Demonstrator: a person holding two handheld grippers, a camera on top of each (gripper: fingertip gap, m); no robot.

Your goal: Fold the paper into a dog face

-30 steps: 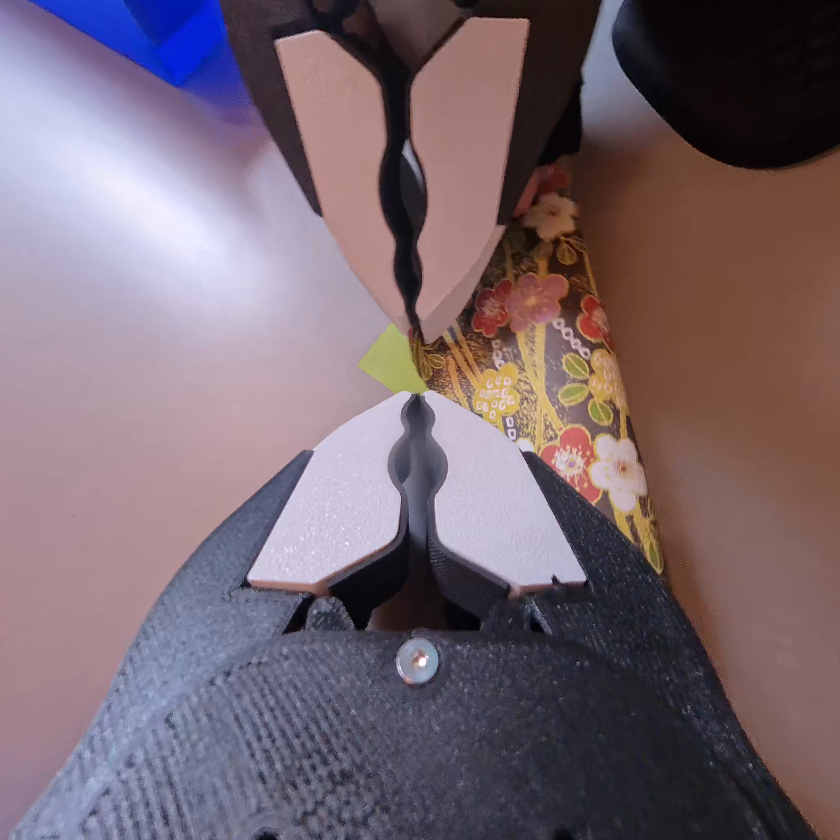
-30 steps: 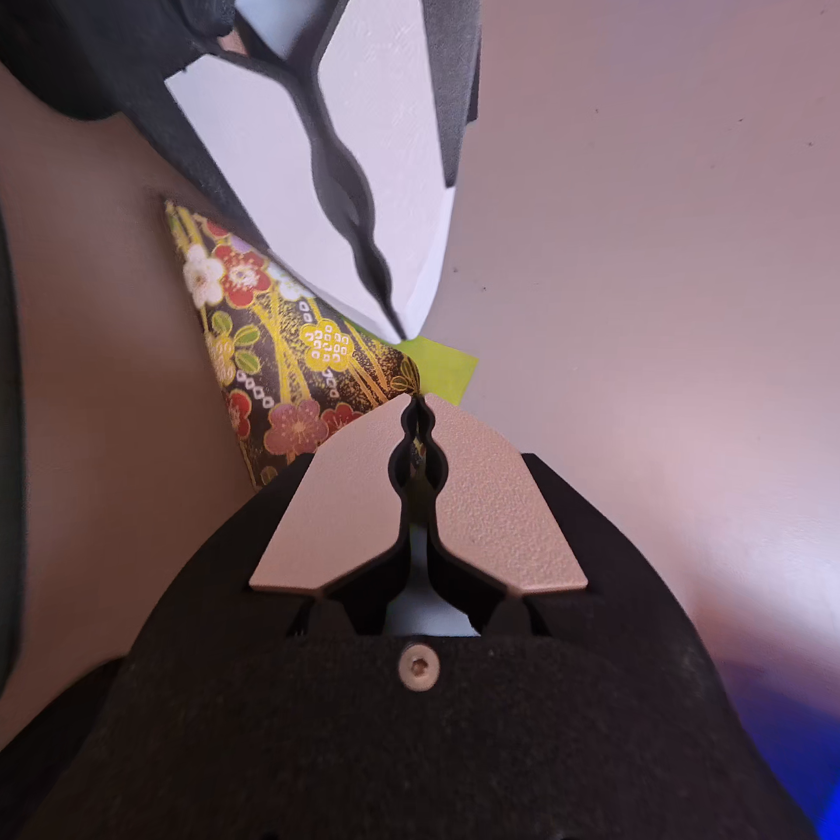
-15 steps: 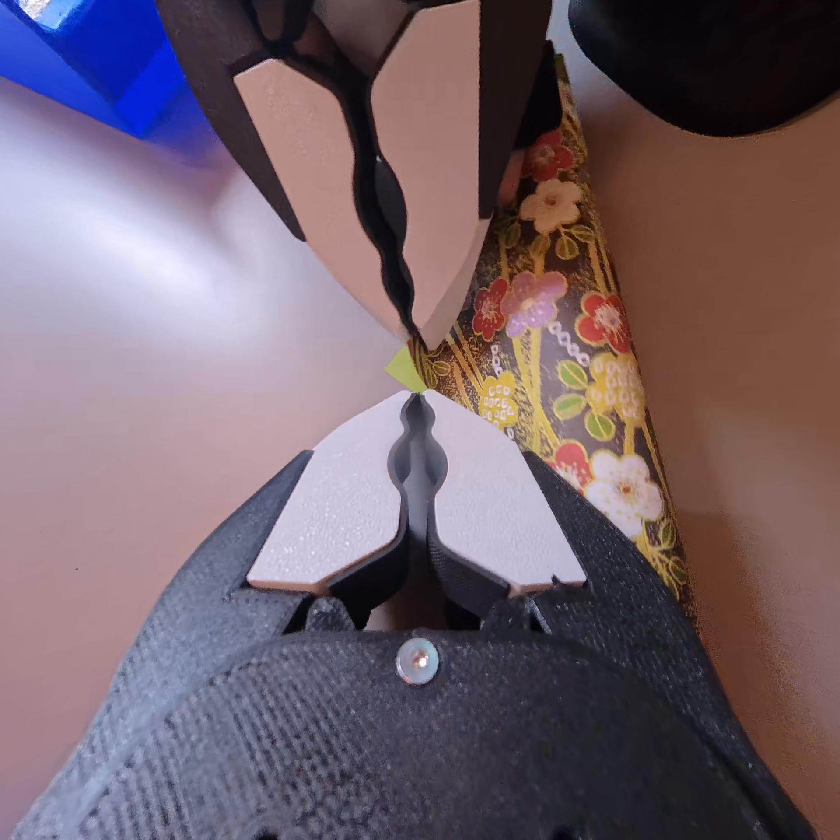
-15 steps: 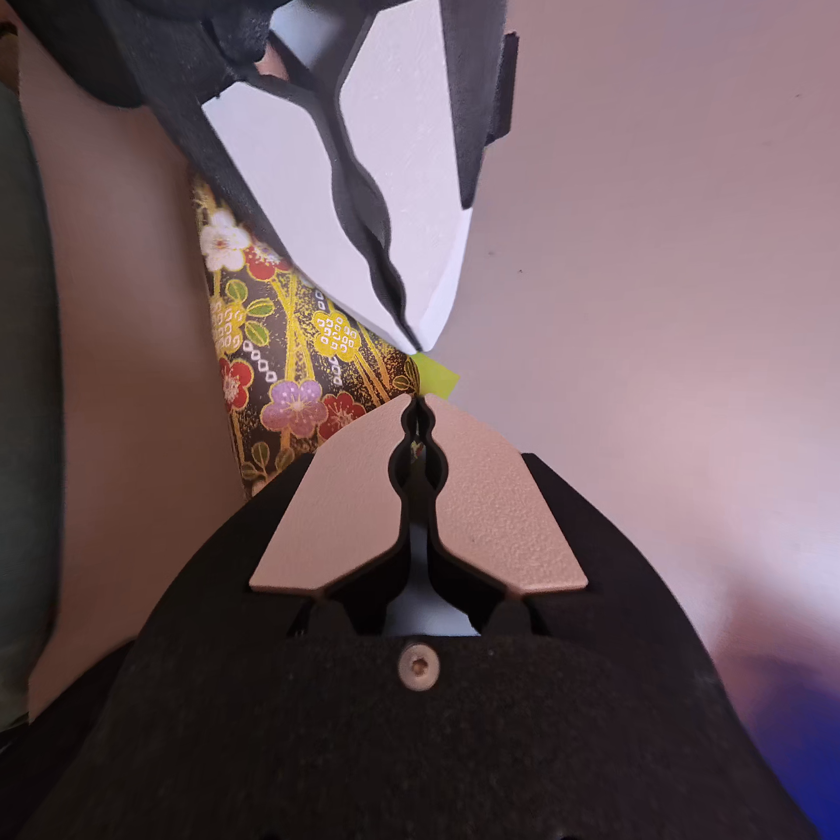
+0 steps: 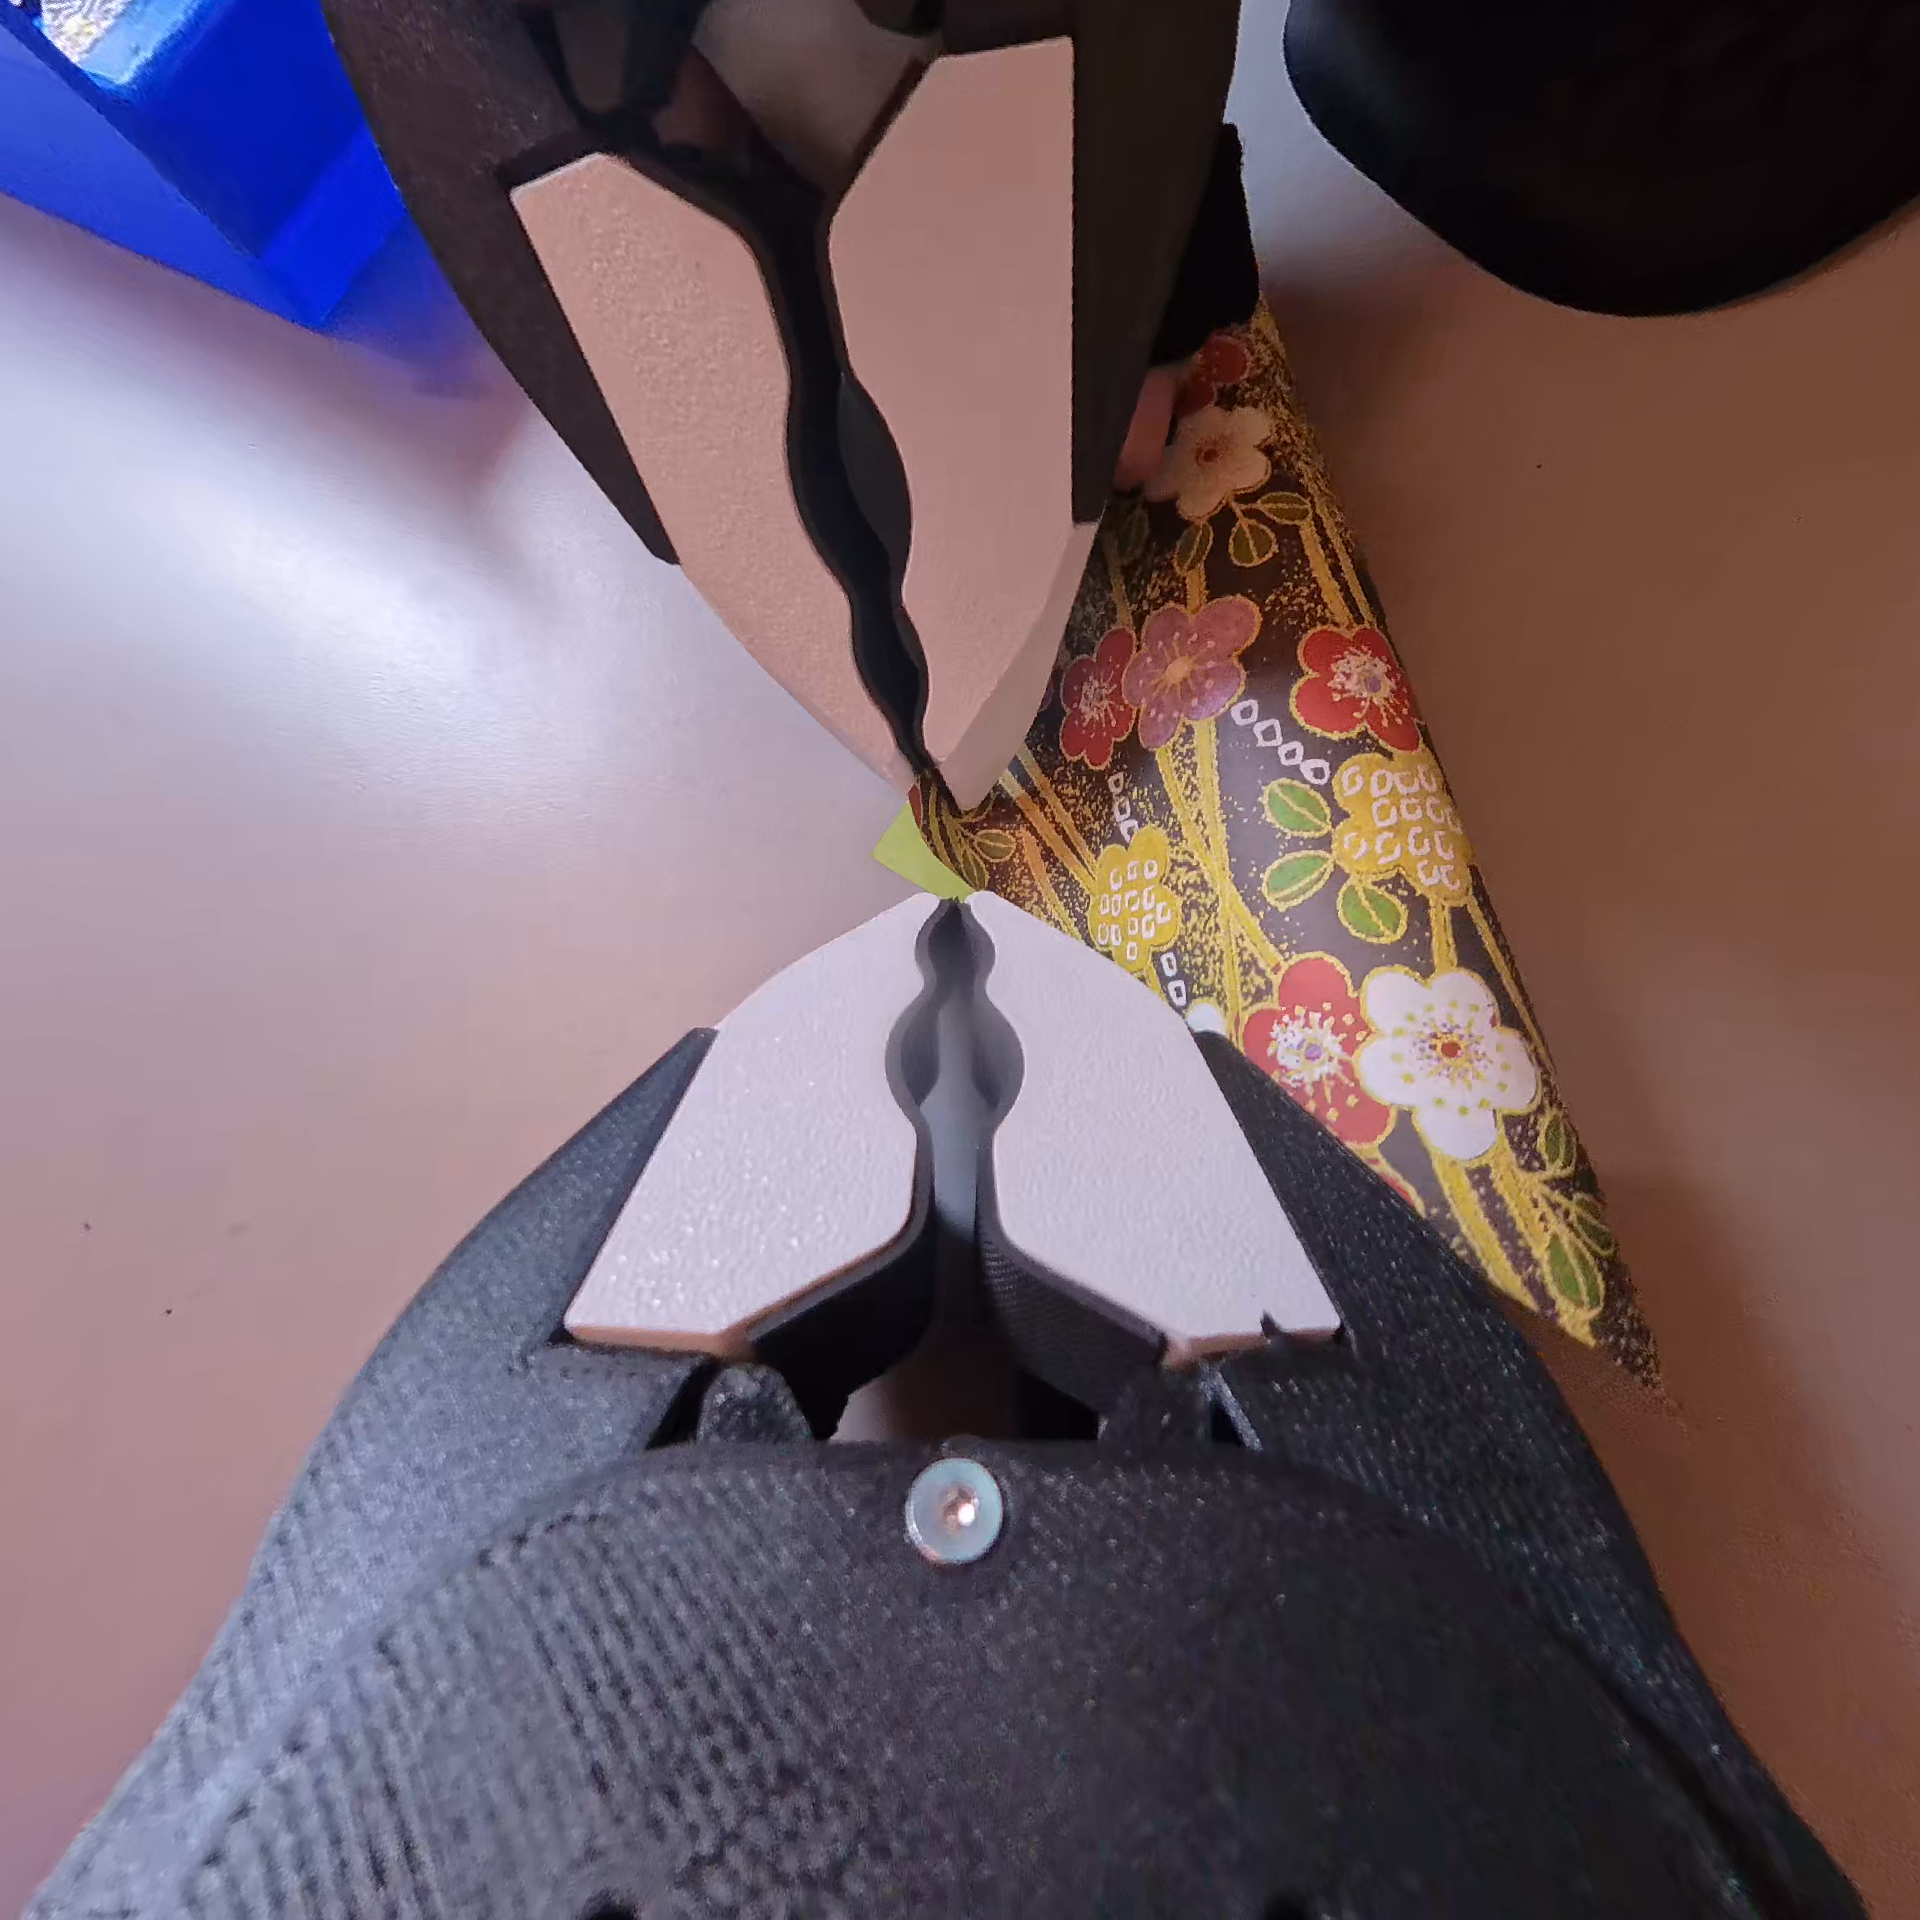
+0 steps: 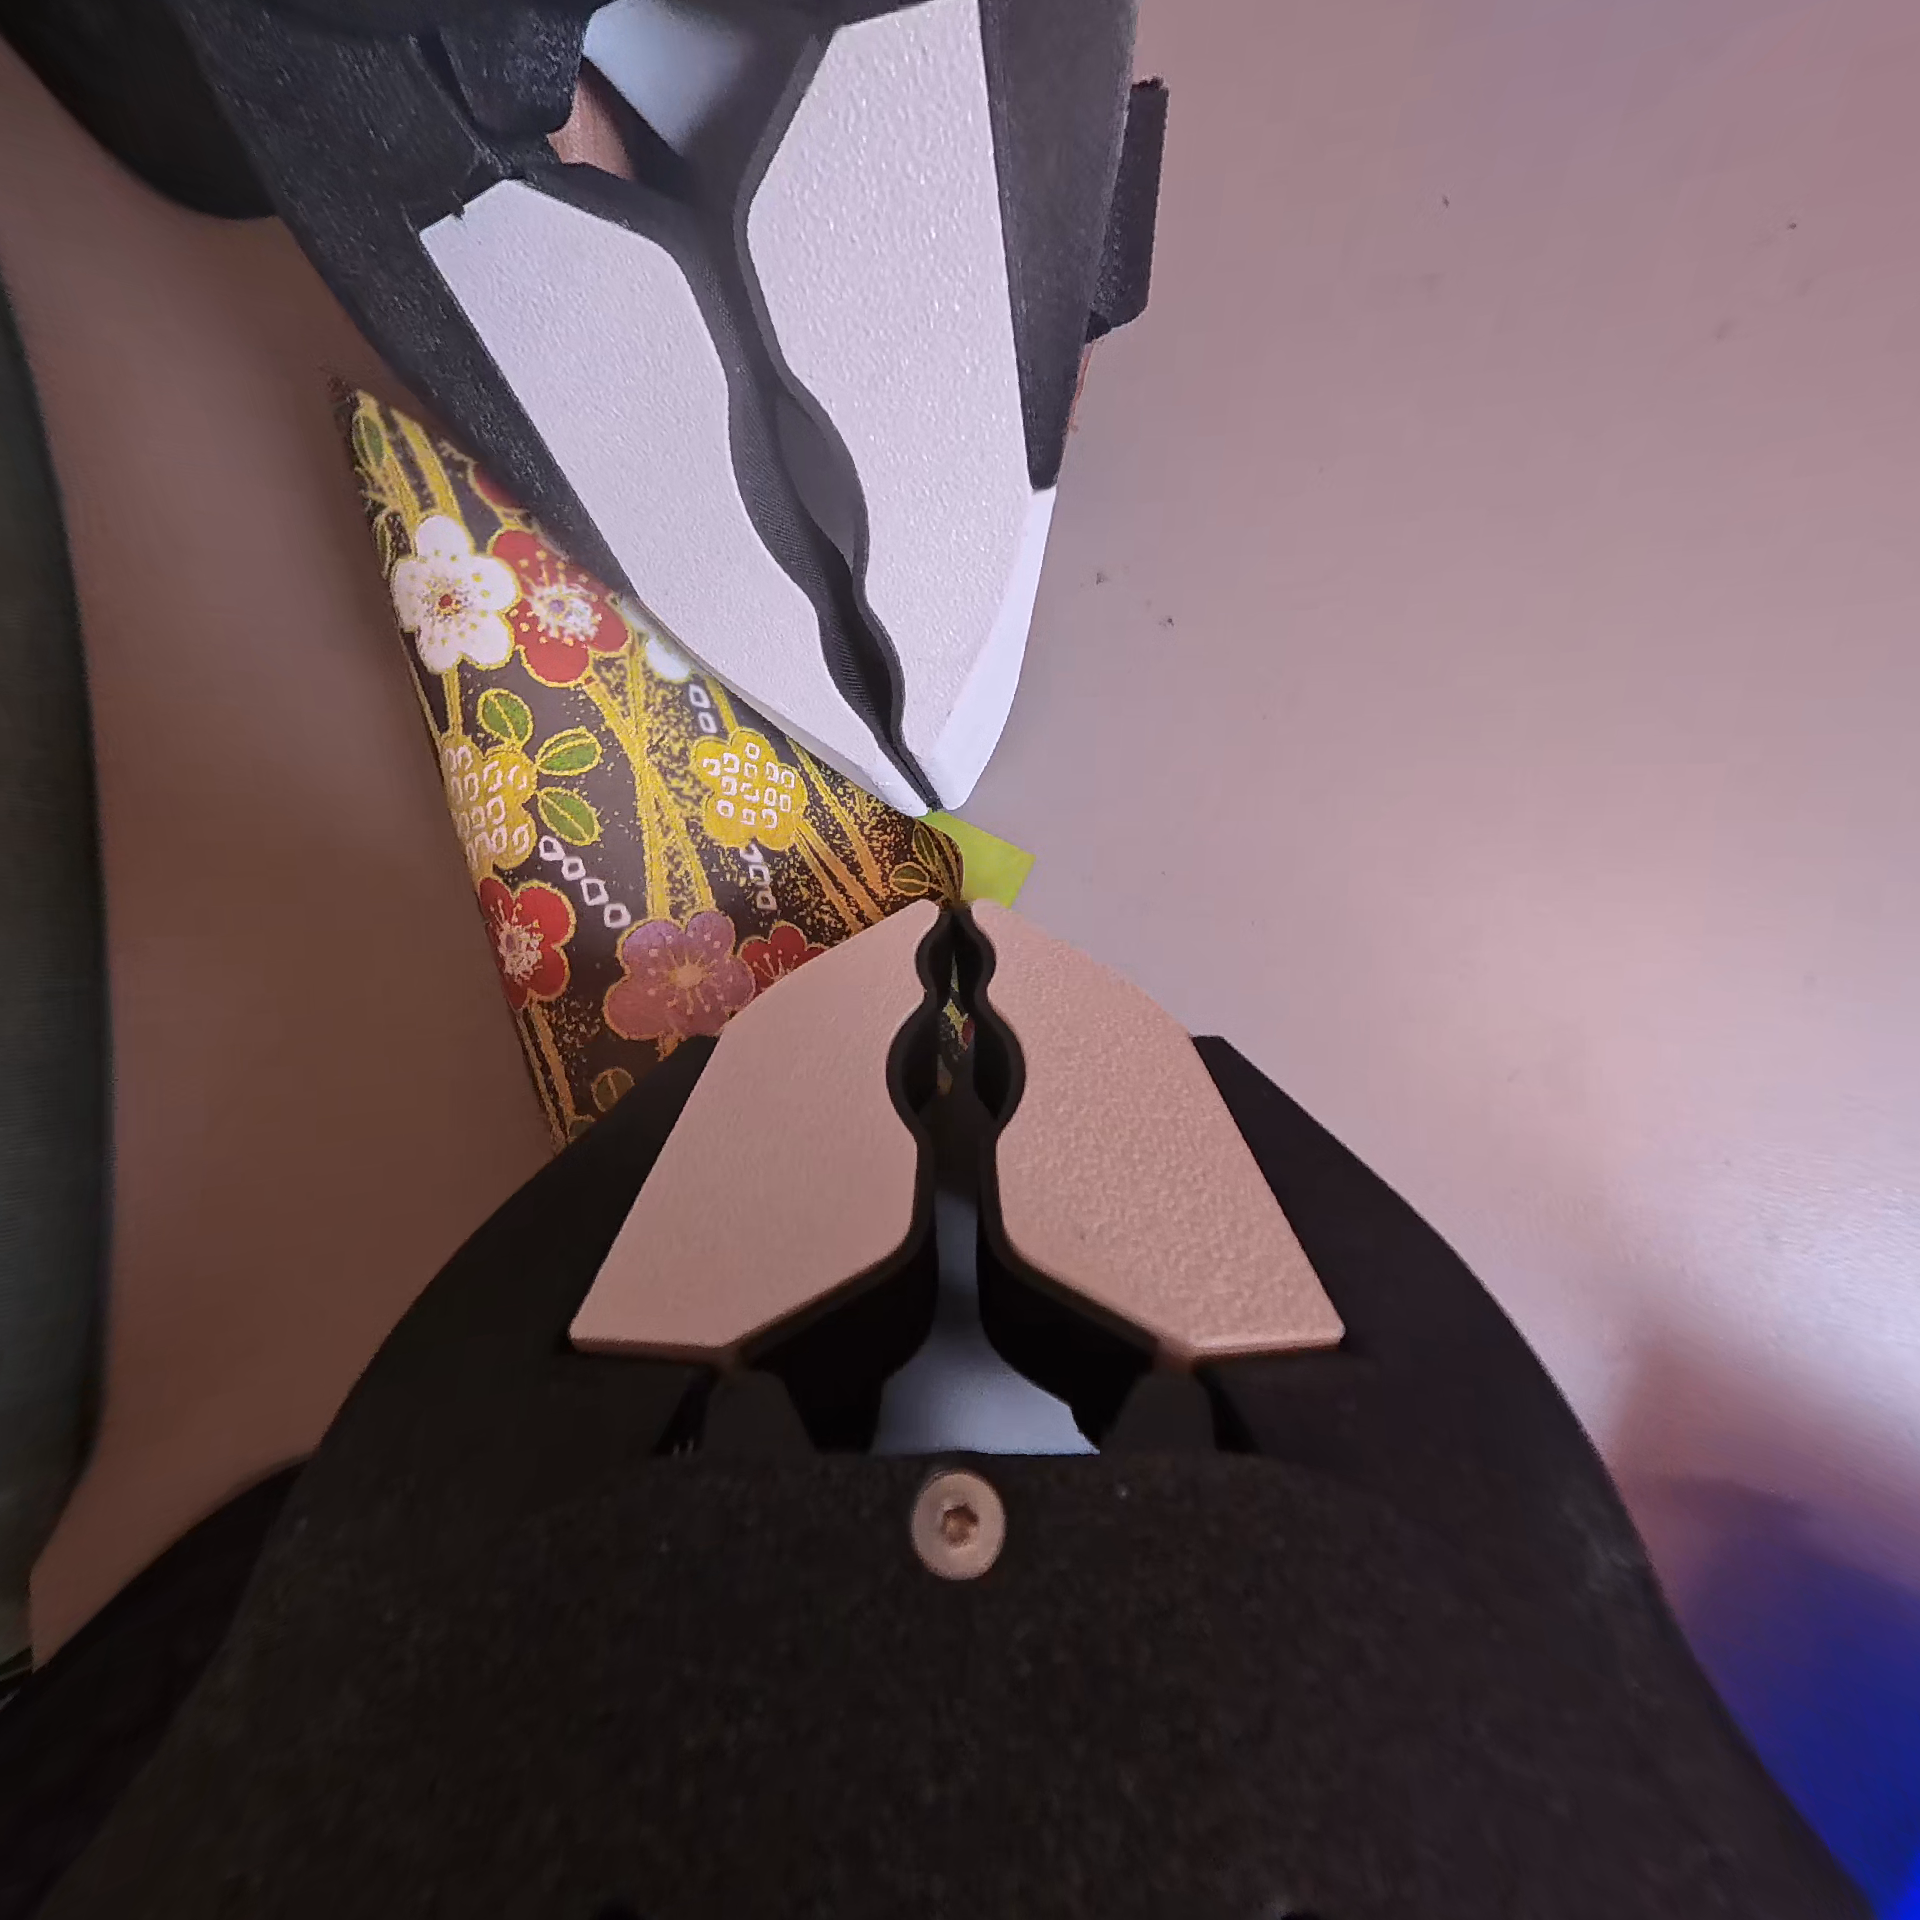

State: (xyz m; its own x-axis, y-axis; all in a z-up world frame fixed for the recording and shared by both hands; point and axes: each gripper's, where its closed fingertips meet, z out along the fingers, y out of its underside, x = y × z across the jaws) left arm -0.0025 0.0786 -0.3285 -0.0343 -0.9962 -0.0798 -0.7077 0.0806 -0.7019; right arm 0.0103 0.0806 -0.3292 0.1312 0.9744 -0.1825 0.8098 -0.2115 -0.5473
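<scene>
My left tool is pressed together on the tip of the paper at mid-frame, and my right tool pinches that same corner from the opposite side, tips almost meeting. The paper is a floral-printed triangle, dark with gold lines, its lime underside peeking out at the tip. It lies on the smooth pinkish counter, bare to the left. A blue bin sits upper left.

Right claw pinched tight on the flowered paper at its tip, lime-green underside peeking out. Left claw meets it head-on, clamped on the same corner above the tabletop.
</scene>
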